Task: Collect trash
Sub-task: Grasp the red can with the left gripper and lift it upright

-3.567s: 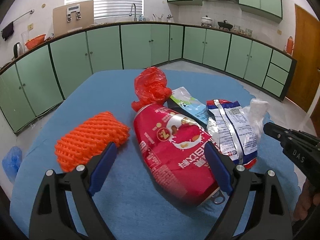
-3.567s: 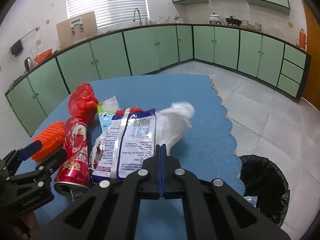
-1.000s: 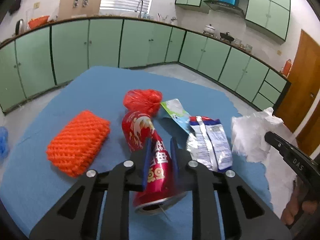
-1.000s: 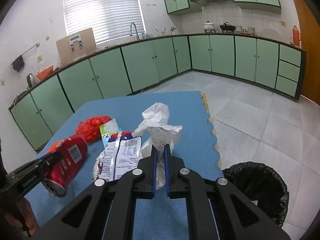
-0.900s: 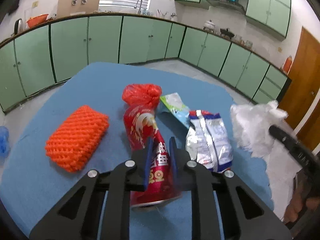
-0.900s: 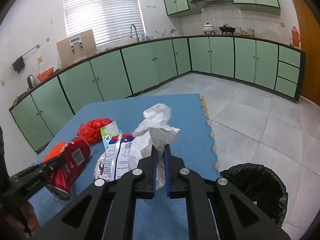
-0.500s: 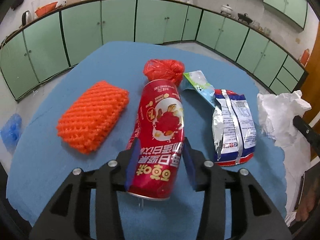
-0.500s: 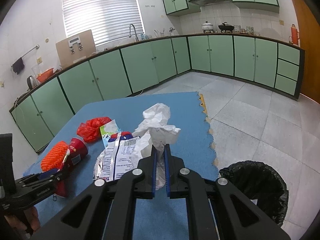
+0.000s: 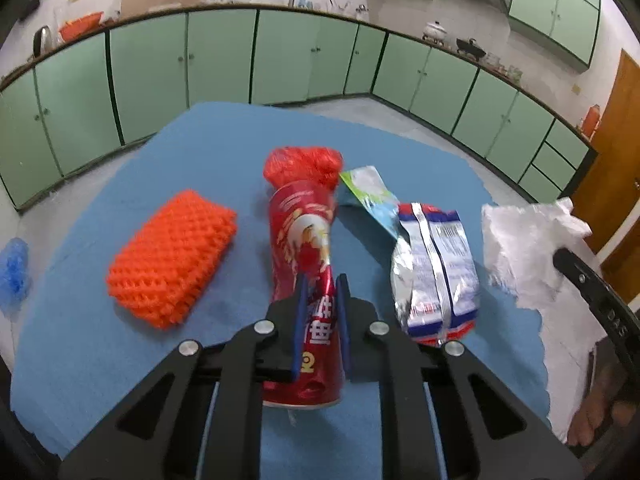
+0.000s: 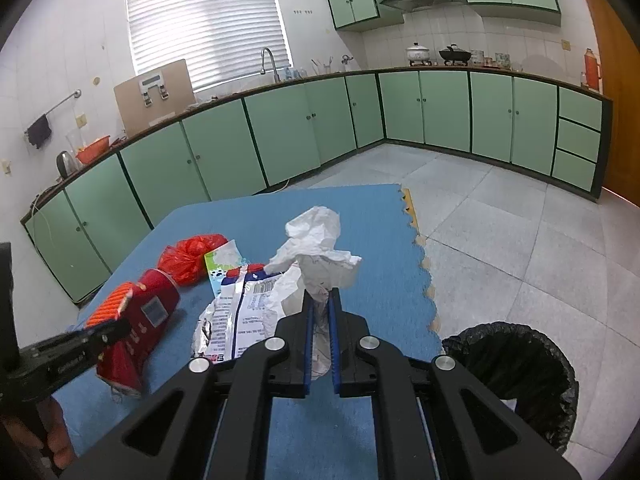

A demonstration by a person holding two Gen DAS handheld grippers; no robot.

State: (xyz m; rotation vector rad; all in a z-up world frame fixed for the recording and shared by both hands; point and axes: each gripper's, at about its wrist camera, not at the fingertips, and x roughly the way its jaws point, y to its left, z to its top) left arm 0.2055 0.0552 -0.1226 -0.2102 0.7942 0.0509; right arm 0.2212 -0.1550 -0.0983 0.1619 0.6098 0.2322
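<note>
A red drink can is pinched between the blue pads of my left gripper, whose jaws are closing and denting its near end; from the right wrist view the can tilts above the blue mat. My right gripper is shut on a crumpled white paper, held up over the mat's right edge. That paper also shows at the right of the left wrist view. A black-lined trash bin stands on the floor, lower right of the right gripper.
On the mat lie an orange foam net, a red plastic bag, a green-white wrapper and a silver-blue snack bag. A blue object lies on the floor at left. Green cabinets ring the room.
The left jaws spread wider around the red can half a second ago and have squeezed in on it again. The right gripper has kept still with the white paper.
</note>
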